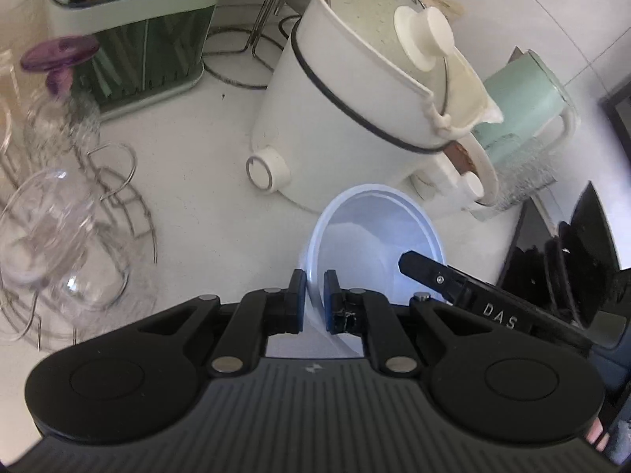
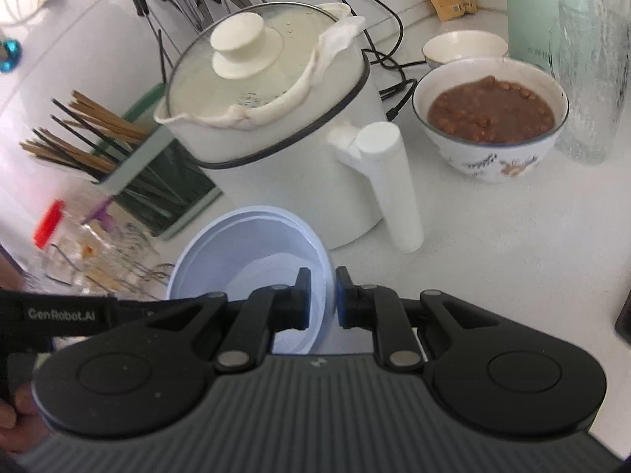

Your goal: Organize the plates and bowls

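A translucent pale blue plastic bowl [image 1: 378, 232] [image 2: 244, 252] hangs over the white counter, held from both sides. My left gripper [image 1: 314, 278] is shut on its near left rim, the thin wall pinched between the blue pads. My right gripper [image 2: 322, 276] is shut on the opposite rim, and one of its black fingers [image 1: 430, 270] reaches in from the right in the left wrist view. A bowl of brown bean soup [image 2: 491, 114] with a flower pattern stands at the right. Behind it sits a small empty white bowl [image 2: 465, 47].
A white electric pot [image 1: 355, 110] [image 2: 276, 130] with a lid stands just behind the held bowl. A green chopstick holder [image 1: 138, 39] [image 2: 130, 165] and glasses on a wire rack [image 1: 59, 236] are to the left. A mint jug [image 1: 520, 102] and a ribbed glass tumbler [image 2: 591, 79] are to the right.
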Available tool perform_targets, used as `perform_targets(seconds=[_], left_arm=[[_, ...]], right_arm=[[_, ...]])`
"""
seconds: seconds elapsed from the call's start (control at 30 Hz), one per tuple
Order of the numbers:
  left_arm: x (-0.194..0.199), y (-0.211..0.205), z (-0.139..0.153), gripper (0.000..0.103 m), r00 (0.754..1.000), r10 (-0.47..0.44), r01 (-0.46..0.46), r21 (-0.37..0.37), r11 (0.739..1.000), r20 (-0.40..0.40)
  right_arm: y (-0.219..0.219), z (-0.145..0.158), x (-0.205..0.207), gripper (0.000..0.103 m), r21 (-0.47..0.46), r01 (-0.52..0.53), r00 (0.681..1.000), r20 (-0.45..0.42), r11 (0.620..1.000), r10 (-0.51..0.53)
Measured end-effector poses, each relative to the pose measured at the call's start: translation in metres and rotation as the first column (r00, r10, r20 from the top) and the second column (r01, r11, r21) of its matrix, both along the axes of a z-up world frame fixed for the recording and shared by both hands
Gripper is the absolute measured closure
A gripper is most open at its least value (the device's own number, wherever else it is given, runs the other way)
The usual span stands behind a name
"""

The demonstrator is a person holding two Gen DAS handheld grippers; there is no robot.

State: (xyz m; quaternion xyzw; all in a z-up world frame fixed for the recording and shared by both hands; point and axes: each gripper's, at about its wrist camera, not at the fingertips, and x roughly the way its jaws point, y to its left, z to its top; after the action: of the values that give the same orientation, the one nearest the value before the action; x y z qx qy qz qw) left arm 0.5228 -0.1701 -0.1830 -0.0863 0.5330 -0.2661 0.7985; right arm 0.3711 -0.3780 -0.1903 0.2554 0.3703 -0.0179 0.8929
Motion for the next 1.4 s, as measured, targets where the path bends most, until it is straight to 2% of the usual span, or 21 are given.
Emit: perform_targets(seconds=[0.1,0.23,0.37,0.63,1.0,1.23,1.4], left_arm=[[-0.007,0.007,0.011,0.092,1.0,-0.003,0.003,0.003,1.0,-0.005],[-0.02,0.011,0.031,0.092,1.0,0.001,-0.002,0.016,1.0,0.027],[-0.028,0.02,0.045,0.092,0.999,0.019,-0.018,-0.022,1.0,0.035],[-0.057,0.025,0.071,0.092,0.996,0.037,-0.033,-0.048,0.998,0.086],[-0.098,0.051,0.074,0.092,0.994,0.068,-0.06,-0.091,0.994,0.081],[-0.122,0.061,0.077,0.092,0.992,0.079,-0.074,-0.05,0.996,0.103],[-0.136,0.071,0.076,0.092,0.989,0.092,-0.084,-0.068,0.994,0.115]], right_arm=[[0.004,0.008,-0.009,0.087,0.018,-0.009,1.0,0.005,1.0,0.009],[0.011,0.019,-0.021,0.087,0.028,-0.012,1.0,0.002,1.0,0.012],[0.012,0.03,-0.033,0.088,0.05,-0.016,1.0,0.006,0.999,0.016],[0.017,0.05,-0.06,0.087,0.057,-0.017,1.0,0.019,0.998,0.016],[0.032,0.062,-0.093,0.087,0.035,-0.046,0.999,0.019,0.998,0.045],[0.042,0.061,-0.106,0.087,0.066,-0.065,0.998,-0.015,0.996,0.066],[0.049,0.064,-0.114,0.087,0.043,-0.115,0.993,-0.012,0.992,0.115]])
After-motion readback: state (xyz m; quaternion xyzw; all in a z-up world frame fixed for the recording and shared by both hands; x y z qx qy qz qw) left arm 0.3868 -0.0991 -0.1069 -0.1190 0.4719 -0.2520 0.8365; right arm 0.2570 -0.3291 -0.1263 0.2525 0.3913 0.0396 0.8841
